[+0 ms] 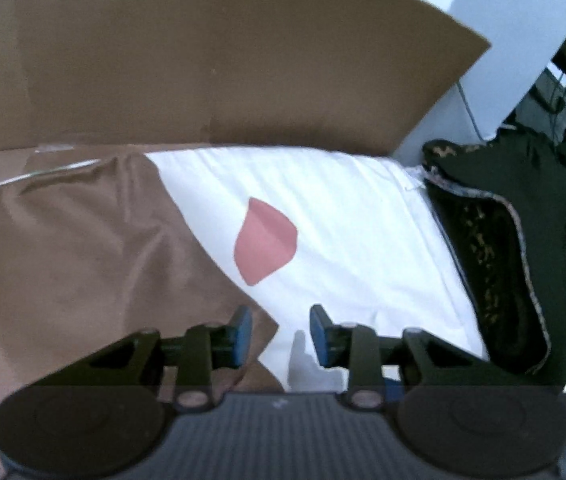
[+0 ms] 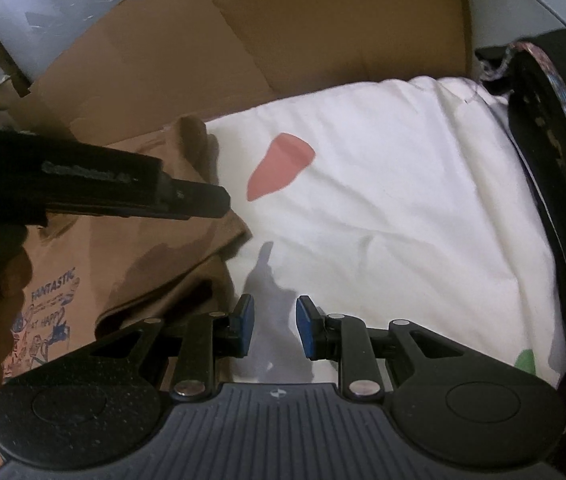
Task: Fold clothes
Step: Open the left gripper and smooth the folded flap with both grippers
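Beside both grippers' parted, empty jaws (left-hand side) lies the brown shirt (image 2: 187, 264)

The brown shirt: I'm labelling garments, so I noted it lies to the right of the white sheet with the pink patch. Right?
Not quite. The brown shirt lies to the left of the white sheet with the pink patch, as both wrist views show.

Left wrist: close, angled down over its claw (image 1: 281, 334) — brown garment (image 1: 83, 248), white sheet (image 1: 343, 232).
Right wrist: likewise, over its claw (image 2: 275, 330).
Shared: sheet's pink patch (image 1: 265, 252) — cardboard (image 1: 203, 60) behind.
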{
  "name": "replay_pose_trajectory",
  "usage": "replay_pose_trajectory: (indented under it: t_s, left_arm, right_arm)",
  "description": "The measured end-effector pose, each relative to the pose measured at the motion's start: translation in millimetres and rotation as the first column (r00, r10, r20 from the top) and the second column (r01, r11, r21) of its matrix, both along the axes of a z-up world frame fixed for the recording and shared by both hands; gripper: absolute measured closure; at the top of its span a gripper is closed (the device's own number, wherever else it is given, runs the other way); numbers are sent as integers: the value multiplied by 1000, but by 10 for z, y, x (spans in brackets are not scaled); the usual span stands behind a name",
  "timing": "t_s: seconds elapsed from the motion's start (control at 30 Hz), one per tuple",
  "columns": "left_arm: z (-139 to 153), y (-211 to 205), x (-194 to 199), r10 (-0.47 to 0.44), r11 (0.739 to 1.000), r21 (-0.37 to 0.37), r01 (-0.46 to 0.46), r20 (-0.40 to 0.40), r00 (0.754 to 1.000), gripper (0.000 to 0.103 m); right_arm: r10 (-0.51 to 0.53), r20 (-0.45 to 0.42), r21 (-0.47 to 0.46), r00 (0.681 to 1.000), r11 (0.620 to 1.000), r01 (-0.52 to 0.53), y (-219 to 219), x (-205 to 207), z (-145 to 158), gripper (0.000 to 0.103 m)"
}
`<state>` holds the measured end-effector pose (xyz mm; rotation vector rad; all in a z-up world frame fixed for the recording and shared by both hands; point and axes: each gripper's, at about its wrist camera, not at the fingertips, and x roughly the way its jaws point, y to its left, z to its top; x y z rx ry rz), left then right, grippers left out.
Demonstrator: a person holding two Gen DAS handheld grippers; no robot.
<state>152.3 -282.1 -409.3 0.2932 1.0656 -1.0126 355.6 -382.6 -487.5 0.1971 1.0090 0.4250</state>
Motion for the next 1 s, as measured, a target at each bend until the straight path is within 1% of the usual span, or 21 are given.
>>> replay_pose_trajectory:
  t_s: [0.07, 0.23, 0.33, 0.47, 0.57, 0.63, 0.67, 0.7, 0.73, 0.83, 1.0]
  left_arm:
    - [-76, -31, -10, -6, 1000, 8, 6, 2, 1000, 70]
    - [-244, -53, 25, 22, 999, 34, -22, 2, 1000, 70]
    - [-307, -70, 41, 27, 999, 39, -27, 5, 1000, 68]
    - [-355, -74, 71, 49, 998, 35, -49, -4, 999, 69]
    - [-389, -53, 79, 61, 998, 33, -62, 10, 998, 76]
    - [-398, -43, 100, 78, 996, 43, -79, 21, 997, 87]
    - [-398, -33, 116, 85, 995, 46, -86, 18, 996, 89]
    - [-399, -21, 134, 92, 995, 48, -92, 13, 996, 93]
    - [-386, -10, 149, 92, 994, 50, -92, 5, 996, 96]
    - [-294, 42, 186, 83, 996, 46, -82, -15, 996, 96]
    - [16, 254, 290, 63, 998, 4, -63, -16, 998, 97]
  right_arm:
    - [1, -6, -1, 1000, 1000, -1, -3, -1, -28, 73]
    - [6, -10, -3, 1000, 1000, -6, -7, -6, -56, 73]
    - [7, -14, -4, 1000, 1000, -7, -10, -2, -70, 73]
    - [12, -19, -5, 1000, 1000, -13, 1, -5, -85, 73]
    - [15, -18, -3, 1000, 1000, -15, 7, -15, -81, 73]
    - [15, -16, -2, 1000, 1000, -15, 5, -22, -82, 73]
    - [16, -14, -1, 1000, 1000, -16, 1, -28, -80, 73]
    - [15, -13, -1, 1000, 1000, -15, -3, -34, -78, 73]
    - [14, -11, 1, 1000, 1000, -14, -10, -43, -78, 73]
    - [8, -3, 6, 1000, 1000, -8, -23, -56, -71, 73]
    - [3, 21, 17, 1000, 1000, -3, 6, -32, -47, 73]
